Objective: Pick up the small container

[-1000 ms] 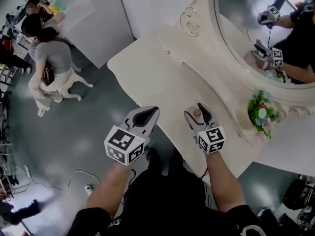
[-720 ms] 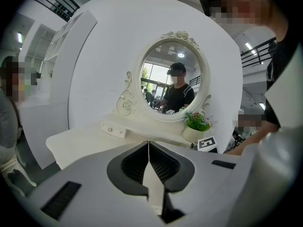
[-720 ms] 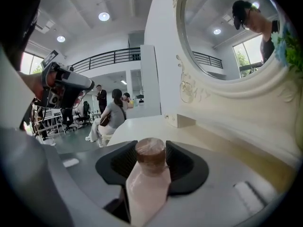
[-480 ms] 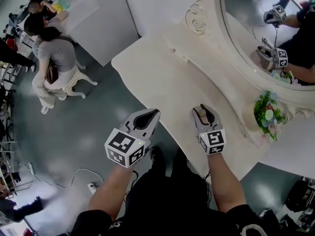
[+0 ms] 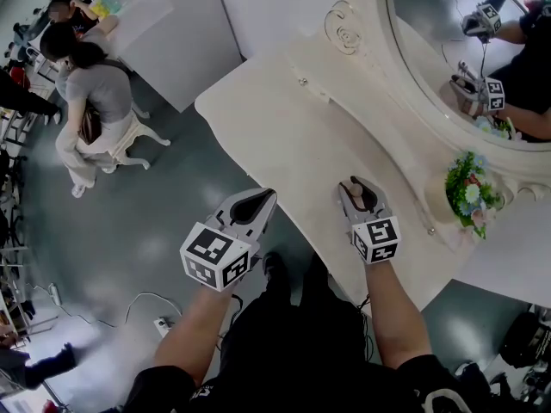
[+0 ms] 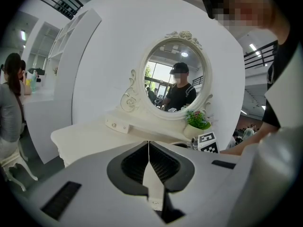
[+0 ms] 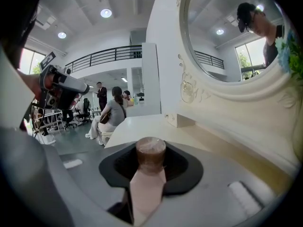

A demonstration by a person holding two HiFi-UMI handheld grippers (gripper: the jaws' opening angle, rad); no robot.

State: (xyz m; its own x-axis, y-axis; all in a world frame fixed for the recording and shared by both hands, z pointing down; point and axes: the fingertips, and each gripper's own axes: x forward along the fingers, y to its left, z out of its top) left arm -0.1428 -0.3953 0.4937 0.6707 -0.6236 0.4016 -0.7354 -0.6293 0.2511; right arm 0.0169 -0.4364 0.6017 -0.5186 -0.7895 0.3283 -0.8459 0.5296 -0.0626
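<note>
The small container [image 7: 151, 151] is a short pinkish-brown cylinder with a rounded top. It stands between the black pads of my right gripper [image 7: 150, 169], whose jaws are closing and press on its sides. In the head view the right gripper [image 5: 355, 193] rests over the near edge of the cream vanity table [image 5: 284, 127], and the small container [image 5: 349, 192] barely shows between its fingers. My left gripper [image 5: 256, 203] hangs off the table's front edge over the floor. Its jaws meet with nothing between them, as the left gripper [image 6: 148, 148] view shows.
An oval mirror [image 5: 465, 50] in an ornate cream frame stands at the table's back right. A small pot of flowers [image 5: 469, 192] sits below it. A drawer knob [image 5: 303, 82] marks the far end. People sit on a stool [image 5: 95, 101] on the grey floor at left.
The right gripper's jaws have drawn in from wide apart onto the small container. Both grippers have shifted only slightly; the left one stays shut.
</note>
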